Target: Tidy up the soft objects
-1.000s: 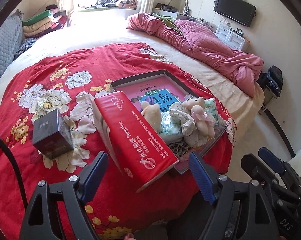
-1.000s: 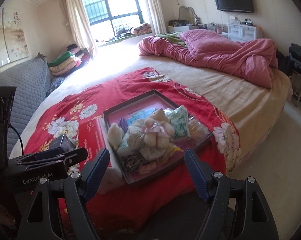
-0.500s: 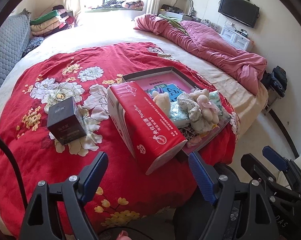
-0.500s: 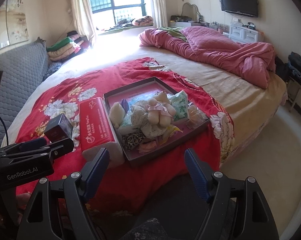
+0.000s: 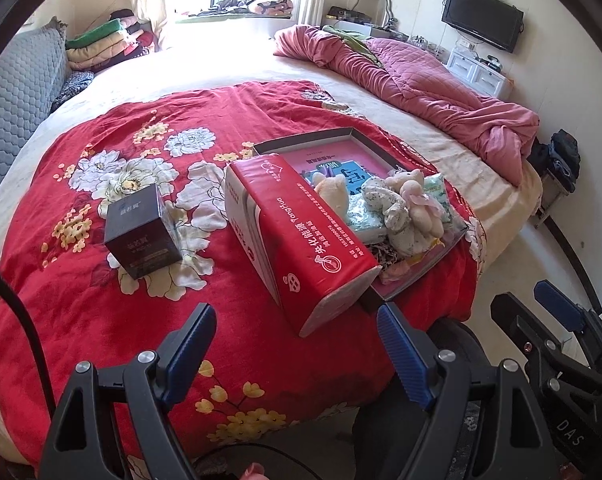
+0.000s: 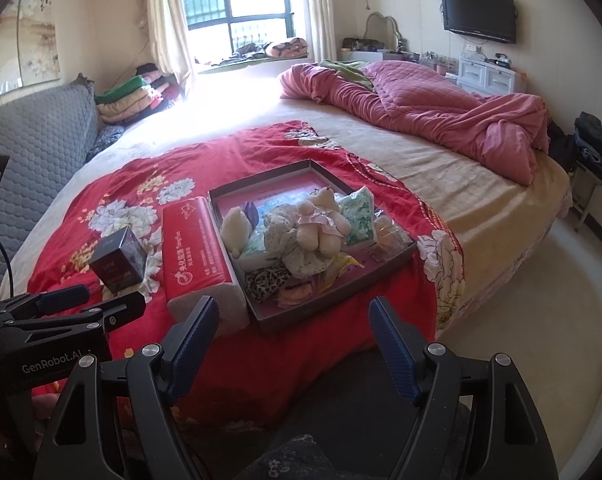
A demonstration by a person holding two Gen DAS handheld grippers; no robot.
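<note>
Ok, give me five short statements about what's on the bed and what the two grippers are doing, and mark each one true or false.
1. The long red tissue pack lies inside the shallow dark cardboard tray. False: it lies beside the tray, on the red floral blanket.
2. A pale plush bear in a pink skirt sits on top of the pile in the tray. True.
3. The left gripper is clamped on the small black box. False: its jaws are open and empty.
4. The right gripper holds nothing. True.
5. The crumpled pink quilt covers the tray. False: it lies far behind it.
</note>
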